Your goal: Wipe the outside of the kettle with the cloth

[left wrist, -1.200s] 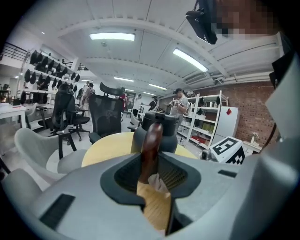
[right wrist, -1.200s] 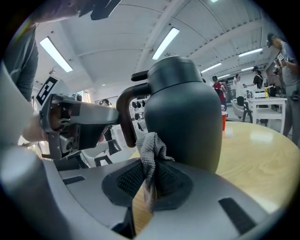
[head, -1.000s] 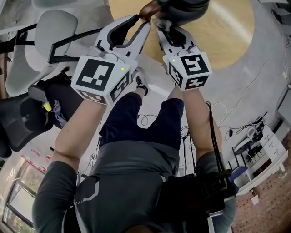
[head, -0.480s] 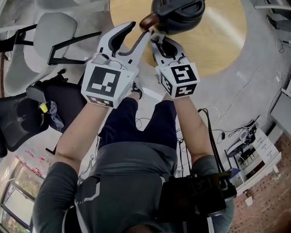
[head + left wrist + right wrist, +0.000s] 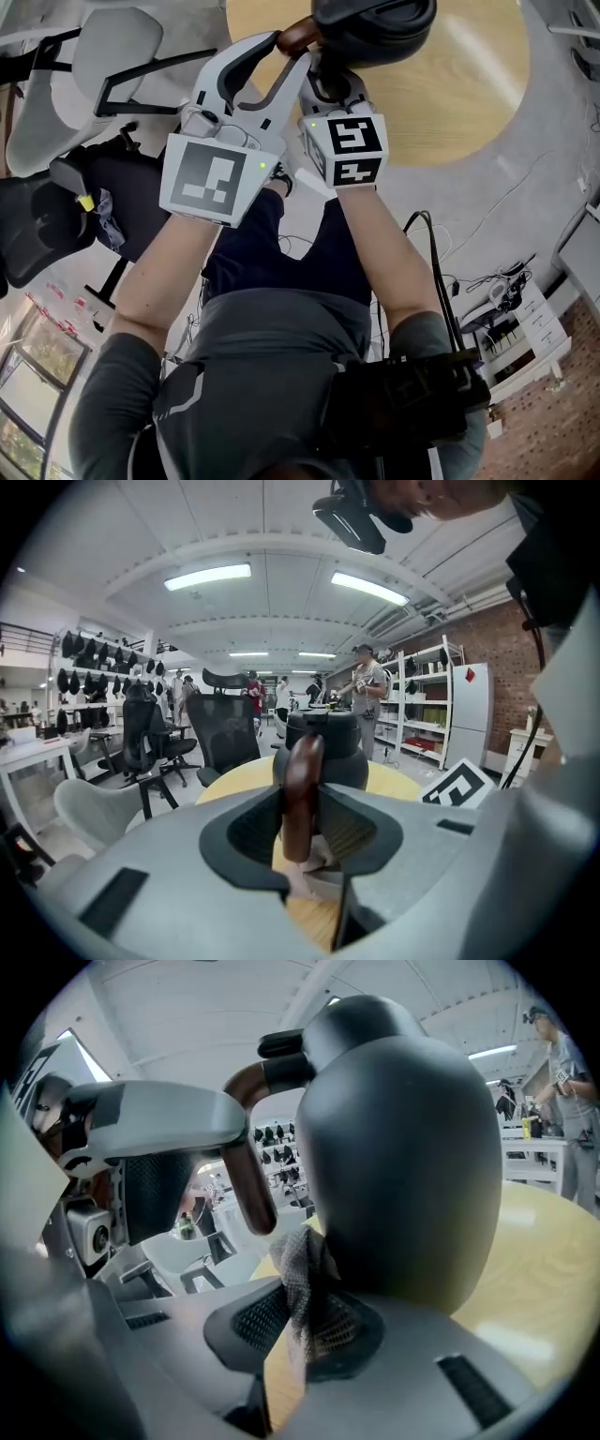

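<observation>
One dark grey rounded kettle (image 5: pixel 375 28) stands on the round light-wood table (image 5: pixel 459 103), worked by two hand-held grippers. The left hand-held gripper (image 5: pixel 287 49), whose jaws have just been opening, has the kettle's curved brown handle (image 5: pixel 302 789) between them. The pads seem to press on it from both sides, though the close view is soft. The right hand-held gripper (image 5: pixel 305 1314) is clamped on one grey mesh cloth (image 5: pixel 302 1260), held against the kettle's lower wall beside the handle. Each gripper carries one black-and-white marker cube (image 5: pixel 211 178), two in all.
</observation>
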{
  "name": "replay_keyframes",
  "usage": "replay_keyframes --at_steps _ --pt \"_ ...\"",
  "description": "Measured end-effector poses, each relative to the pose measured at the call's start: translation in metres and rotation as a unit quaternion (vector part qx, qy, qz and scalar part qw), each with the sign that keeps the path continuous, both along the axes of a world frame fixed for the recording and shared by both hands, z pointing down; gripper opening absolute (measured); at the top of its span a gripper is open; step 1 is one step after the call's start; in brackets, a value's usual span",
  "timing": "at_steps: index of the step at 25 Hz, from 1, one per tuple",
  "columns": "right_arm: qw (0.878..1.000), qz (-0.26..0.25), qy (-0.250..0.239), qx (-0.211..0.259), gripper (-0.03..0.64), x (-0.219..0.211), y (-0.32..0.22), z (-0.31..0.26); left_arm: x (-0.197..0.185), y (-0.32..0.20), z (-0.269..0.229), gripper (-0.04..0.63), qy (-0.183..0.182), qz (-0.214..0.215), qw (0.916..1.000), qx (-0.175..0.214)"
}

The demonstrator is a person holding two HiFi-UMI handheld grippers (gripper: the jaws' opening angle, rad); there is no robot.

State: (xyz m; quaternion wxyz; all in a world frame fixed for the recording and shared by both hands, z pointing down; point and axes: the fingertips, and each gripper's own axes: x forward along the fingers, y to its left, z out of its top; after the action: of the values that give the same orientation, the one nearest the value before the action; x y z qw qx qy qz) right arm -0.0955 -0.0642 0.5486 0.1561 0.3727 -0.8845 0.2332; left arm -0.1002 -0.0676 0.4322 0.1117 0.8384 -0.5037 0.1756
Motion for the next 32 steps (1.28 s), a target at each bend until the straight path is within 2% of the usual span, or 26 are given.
replay_keyframes --at_steps 7,10,13,19,22,25,29,32 --pt "0.999 0.014 0.002 -0.036 0.055 0.02 0.003 0.004 -0.003 0.002 0.001 0.118 -0.055 -0.006 0.9984 0.004" --pt "0.999 0.016 -0.003 -0.044 0.055 0.032 0.003 0.003 -0.004 0.0 0.001 0.12 -0.063 -0.012 0.9979 0.004" --pt "0.999 0.005 -0.002 -0.048 0.055 0.042 0.004 0.004 -0.005 0.0 0.001 0.12 -0.071 -0.019 0.9973 0.0" --pt "0.999 -0.011 0.008 -0.051 0.055 0.067 0.002 0.007 -0.004 -0.005 0.004 0.137 -0.124 -0.042 0.9914 -0.008" --pt "0.998 -0.013 0.015 -0.053 0.055 0.079 0.001 0.009 -0.005 -0.009 0.004 0.137 -0.12 -0.071 0.9902 -0.011" --pt "0.998 -0.02 0.023 -0.046 0.055 0.086 -0.004 0.009 -0.013 -0.01 0.004 0.135 -0.117 -0.081 0.9898 -0.011" --pt "0.998 -0.027 0.028 -0.047 0.055 0.098 -0.009 0.011 -0.017 -0.013 0.005 0.135 -0.129 -0.067 0.9893 -0.014" --pt "0.998 -0.034 0.034 -0.048 0.055 0.108 -0.015 0.013 -0.017 -0.014 0.006 0.137 -0.139 -0.032 0.9896 -0.012"
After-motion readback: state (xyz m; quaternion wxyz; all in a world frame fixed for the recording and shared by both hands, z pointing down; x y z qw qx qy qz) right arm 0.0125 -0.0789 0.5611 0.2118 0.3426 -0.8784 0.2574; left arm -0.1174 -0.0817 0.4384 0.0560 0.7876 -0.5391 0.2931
